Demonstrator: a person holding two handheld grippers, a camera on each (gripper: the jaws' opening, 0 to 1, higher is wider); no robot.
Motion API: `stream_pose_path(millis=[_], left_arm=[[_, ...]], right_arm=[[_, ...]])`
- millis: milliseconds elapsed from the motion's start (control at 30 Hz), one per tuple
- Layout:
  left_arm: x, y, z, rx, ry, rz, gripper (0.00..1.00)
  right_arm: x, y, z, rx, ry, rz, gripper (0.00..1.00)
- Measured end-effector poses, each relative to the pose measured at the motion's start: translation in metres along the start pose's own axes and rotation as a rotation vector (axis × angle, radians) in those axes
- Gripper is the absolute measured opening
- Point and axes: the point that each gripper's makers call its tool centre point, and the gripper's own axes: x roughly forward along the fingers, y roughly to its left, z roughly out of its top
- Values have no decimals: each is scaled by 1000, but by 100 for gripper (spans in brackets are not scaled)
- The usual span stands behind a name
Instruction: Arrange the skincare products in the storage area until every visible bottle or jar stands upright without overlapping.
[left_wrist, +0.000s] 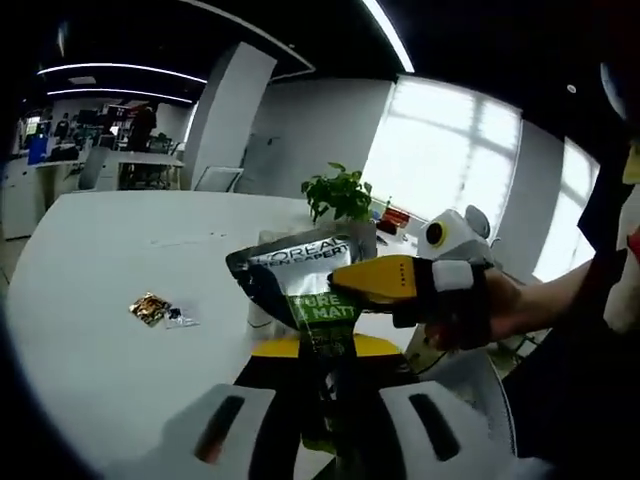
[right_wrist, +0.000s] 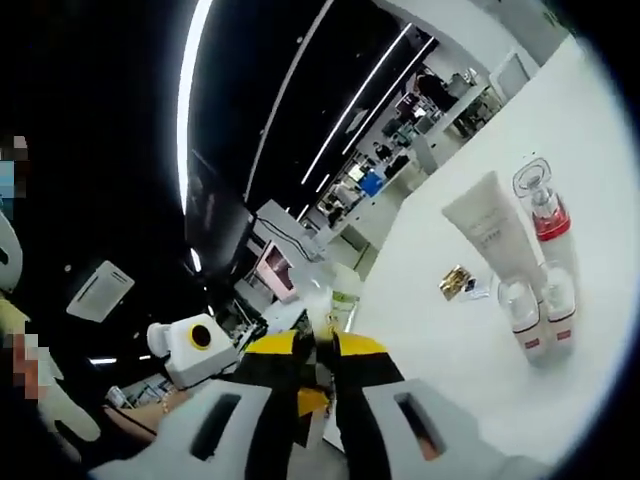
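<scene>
A silver and black tube (left_wrist: 305, 275) with a green label hangs above the white table (left_wrist: 90, 300). My left gripper (left_wrist: 325, 365) is shut on its lower end. My right gripper (left_wrist: 375, 280) comes in from the right, its yellow fingers (left_wrist: 385, 272) shut on the tube's side. In the right gripper view my right gripper (right_wrist: 318, 352) is closed on the tube's thin edge (right_wrist: 328, 305). On the table beyond it are a white tube (right_wrist: 492, 232), a clear-capped bottle with a red band (right_wrist: 545, 212) and two small clear bottles (right_wrist: 520, 312) (right_wrist: 559, 300), all grouped together.
A small gold sachet (left_wrist: 150, 307) (right_wrist: 458, 282) lies loose on the table. A potted plant (left_wrist: 338, 192) stands at the table's far edge. A gloved hand (left_wrist: 470, 310) holds the right gripper. Desks and bright windows are behind.
</scene>
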Motion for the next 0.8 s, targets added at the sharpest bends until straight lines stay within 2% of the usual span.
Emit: stream_pose_path(millis=[200,267,367,433,567,600,633,800], left_arm=[[-9,-3,3,-17,-25,-17,26],[-15,6,7,-42,-51,8,37],[-28,19,13,-64,-87,43,40],[-37,31,14,-81,-101,74,43],[-46,38,14,-130,-120,74,64],[-49,37,16,-137,-130,61,66],[-50,35,16,-150,-138,43,67],[-56,7,21,-317,-170,-163,74]], right_arm=[[-3,-2,1,-5,0,14,8],[-5,-6,0,-1,2,15,7],[-6,-8,0,13,3,19,6],[-6,-1,0,7,11,48,5],[-3,17,3,9,20,135,5],[-3,28,4,16,29,193,5],[-3,30,4,17,31,203,5],[0,60,6,63,58,349,4]])
